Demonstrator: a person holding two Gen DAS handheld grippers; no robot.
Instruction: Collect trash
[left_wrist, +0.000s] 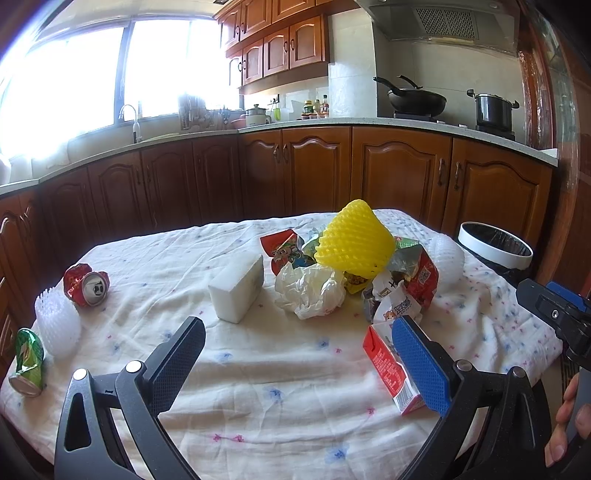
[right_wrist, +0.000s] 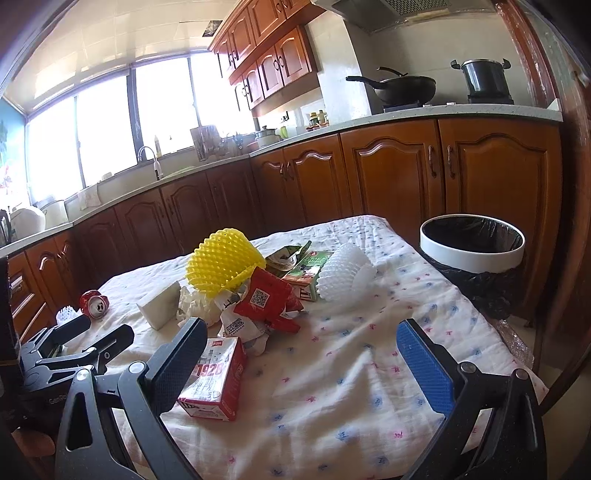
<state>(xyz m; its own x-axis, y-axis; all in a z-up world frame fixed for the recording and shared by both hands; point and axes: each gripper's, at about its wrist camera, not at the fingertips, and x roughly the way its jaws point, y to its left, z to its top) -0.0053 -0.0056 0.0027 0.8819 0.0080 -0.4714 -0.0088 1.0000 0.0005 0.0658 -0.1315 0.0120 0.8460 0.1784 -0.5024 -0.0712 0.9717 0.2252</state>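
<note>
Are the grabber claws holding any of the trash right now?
No. Both are open and hold nothing. The left gripper and right gripper hover over the table, and the red carton just lies on the cloth beside their fingers.

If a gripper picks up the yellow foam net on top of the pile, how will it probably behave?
The yellow foam net is open mesh, so it is probably very light and will squash between the fingers. It sits tilted on loose wrappers, so a push would likely topple it rather than slide it. Its bumpy surface should not be slippery.
</note>
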